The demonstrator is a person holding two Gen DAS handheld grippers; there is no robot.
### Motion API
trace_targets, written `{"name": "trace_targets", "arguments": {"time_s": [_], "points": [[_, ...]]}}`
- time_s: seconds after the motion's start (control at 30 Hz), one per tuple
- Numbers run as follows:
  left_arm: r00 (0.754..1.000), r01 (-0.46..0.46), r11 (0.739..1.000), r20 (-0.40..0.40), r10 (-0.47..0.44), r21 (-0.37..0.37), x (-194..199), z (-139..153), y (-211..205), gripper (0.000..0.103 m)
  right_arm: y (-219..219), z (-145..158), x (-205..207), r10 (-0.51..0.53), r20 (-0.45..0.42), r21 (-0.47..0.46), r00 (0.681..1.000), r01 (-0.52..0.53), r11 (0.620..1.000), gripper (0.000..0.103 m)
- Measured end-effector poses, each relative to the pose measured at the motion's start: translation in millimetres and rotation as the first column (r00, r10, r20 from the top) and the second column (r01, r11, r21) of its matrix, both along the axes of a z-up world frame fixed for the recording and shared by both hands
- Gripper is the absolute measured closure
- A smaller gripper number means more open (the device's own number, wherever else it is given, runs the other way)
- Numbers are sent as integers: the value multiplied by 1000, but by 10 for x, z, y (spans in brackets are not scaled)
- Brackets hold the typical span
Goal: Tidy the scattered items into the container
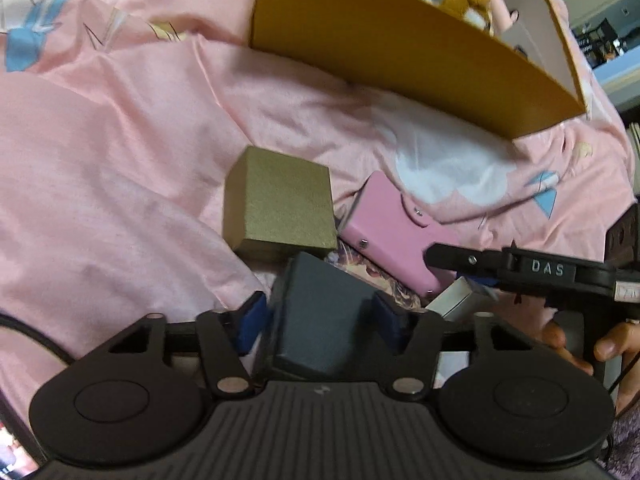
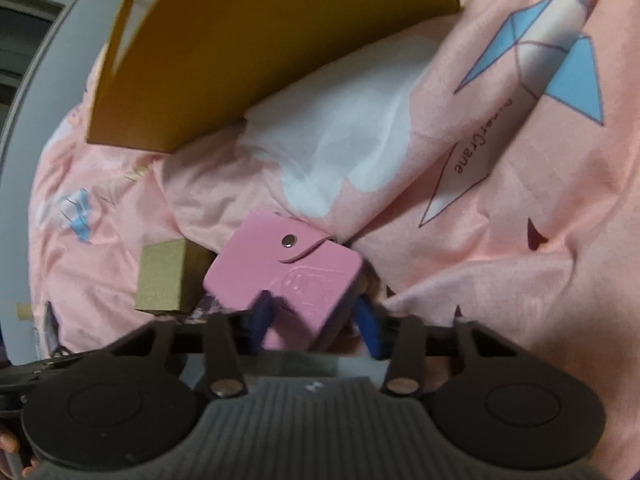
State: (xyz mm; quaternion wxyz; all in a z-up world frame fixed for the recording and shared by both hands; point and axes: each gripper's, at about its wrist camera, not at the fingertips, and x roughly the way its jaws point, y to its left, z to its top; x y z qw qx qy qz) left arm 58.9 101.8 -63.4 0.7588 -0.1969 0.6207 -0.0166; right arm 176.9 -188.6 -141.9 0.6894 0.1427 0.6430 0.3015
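The dark grey box (image 1: 320, 312) sits between the blue pads of the left gripper (image 1: 320, 322), which press against its two sides, so it is gripped; it lies on the pink bedcover (image 1: 120, 200) just in front of the gold box (image 1: 280, 200) and touches its near edge. To the right of the gold box lies the pink snap wallet (image 2: 288, 268), tilted, with one corner resting against that box; the right gripper (image 2: 316, 320) has its blue fingers closed on the wallet's near edge, one on each side. Under the wallet and beside the gold box a printed card (image 1: 384, 280) with a picture peeks out, and a white box (image 1: 456, 300) lies just right of it (only a corner shows). Beyond the gold box, well apart, stands the large yellow cardboard container (image 1: 400, 52), its open top showing soft toys (image 1: 468, 4) inside. Nothing lies on the cover between the gold box and the container but folds of cloth. The bedcover carries blue-and-white folded-crane prints with the word "Crane" (image 2: 468, 152) legible beside one; the right gripper's body, seen from the left wrist view, bears the letters "DAS" (image 1: 548, 269). Both grippers point steeply down at the pile, and fingers of the person's right hand (image 1: 580, 344) curl around the right gripper's handle.
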Motion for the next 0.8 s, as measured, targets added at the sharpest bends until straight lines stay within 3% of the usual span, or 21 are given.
{"name": "trace_targets", "arguments": {"time_s": [0.1, 0.23, 0.27, 0.3, 0.37, 0.47, 0.57, 0.63, 0.7, 0.8], "points": [[999, 18, 998, 37, -20, 64, -22, 134, -55, 57, -23, 92, -25, 7, 27, 2, 1000, -7, 1000, 81], [991, 54, 993, 116, -66, 105, -24, 346, -155, 57, -48, 215, -58, 30, 87, -41, 996, -26, 999, 79], [988, 66, 992, 132, -80, 104, -18, 390, -175, 57, -67, 260, -63, 42, 103, -43, 994, -38, 998, 74], [985, 84, 991, 145, -98, 104, -9, 427, -195, 57, -89, 313, -61, 62, 118, -41, 991, -58, 997, 62], [979, 126, 986, 149, -141, 105, 40, 459, -251, 57, -130, 416, -41, 127, 150, -35, 981, -123, 992, 59], [966, 204, 970, 132, -221, 130, 138, 454, -357, 55, -147, 574, -20, 265, 213, -80, 941, -253, 964, 58], [947, 288, 946, 105, -305, 148, 252, 406, -477, 49, -127, 632, -45, 403, 237, -168, 884, -371, 913, 58], [937, 325, 935, 83, -339, 143, 354, 347, -526, 47, -92, 608, -99, 477, 232, -211, 848, -435, 876, 54], [934, 340, 929, 64, -352, 147, 447, 277, -544, 42, -48, 577, -178, 547, 240, -259, 802, -490, 832, 42], [925, 366, 915, 39, -377, 170, 620, 175, -583, 41, 30, 498, -281, 617, 257, -322, 744, -536, 781, 41]]}}
